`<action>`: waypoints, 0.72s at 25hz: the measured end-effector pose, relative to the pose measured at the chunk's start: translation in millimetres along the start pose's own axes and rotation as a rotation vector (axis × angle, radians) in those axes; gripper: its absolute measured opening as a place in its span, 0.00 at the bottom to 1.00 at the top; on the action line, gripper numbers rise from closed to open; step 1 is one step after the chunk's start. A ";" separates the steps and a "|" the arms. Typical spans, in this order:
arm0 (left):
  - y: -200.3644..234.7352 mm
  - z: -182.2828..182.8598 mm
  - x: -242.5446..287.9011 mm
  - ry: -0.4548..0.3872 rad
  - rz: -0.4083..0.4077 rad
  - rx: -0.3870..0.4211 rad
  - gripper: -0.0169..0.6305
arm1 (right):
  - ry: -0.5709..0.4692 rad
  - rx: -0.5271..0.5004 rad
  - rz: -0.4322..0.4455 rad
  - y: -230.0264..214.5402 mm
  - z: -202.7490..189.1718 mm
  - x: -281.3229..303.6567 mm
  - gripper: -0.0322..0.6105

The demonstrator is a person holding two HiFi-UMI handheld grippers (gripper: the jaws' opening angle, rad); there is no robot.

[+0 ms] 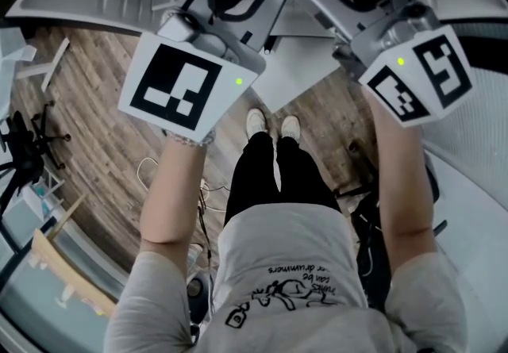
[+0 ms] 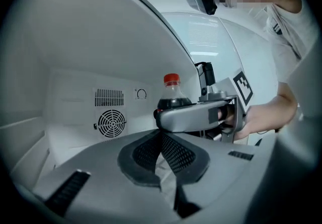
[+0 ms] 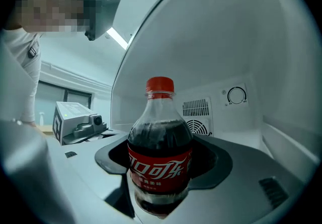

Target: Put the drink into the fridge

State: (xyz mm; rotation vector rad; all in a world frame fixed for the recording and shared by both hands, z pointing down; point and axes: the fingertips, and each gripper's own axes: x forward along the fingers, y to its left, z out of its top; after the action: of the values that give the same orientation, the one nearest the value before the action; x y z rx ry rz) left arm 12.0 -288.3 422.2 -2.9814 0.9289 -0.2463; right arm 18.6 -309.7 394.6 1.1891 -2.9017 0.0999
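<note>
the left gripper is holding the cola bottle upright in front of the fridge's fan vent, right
No: the right gripper holds the bottle, not the left gripper. The right gripper view shows it upright between those jaws, with the fan vent behind. The left gripper view shows the left jaws together, with nothing between them.

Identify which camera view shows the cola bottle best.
The right gripper view: the cola bottle fills its centre, label readable, held by the right tool. The left gripper view shows only cap and shoulder. The head view gives at most an edge sliver.
</note>
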 end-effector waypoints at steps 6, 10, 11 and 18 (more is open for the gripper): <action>13.7 -6.9 17.1 0.042 0.005 0.051 0.03 | 0.013 -0.037 -0.009 -15.3 -6.0 12.5 0.55; 17.4 -9.3 25.0 0.053 0.024 0.068 0.03 | 0.015 -0.037 -0.007 -22.0 -11.2 13.9 0.55; 19.0 -11.1 26.2 0.064 0.025 0.074 0.03 | 0.014 -0.034 -0.007 -23.4 -12.2 15.6 0.55; 35.6 -20.2 32.1 0.120 0.030 0.111 0.03 | 0.017 -0.016 -0.009 -32.2 -18.7 32.0 0.55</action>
State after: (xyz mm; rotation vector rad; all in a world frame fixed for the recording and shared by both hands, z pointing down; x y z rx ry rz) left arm 15.0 -335.0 445.0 -2.8760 0.9367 -0.4646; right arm 18.0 -353.9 416.0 1.1935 -2.8763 0.0857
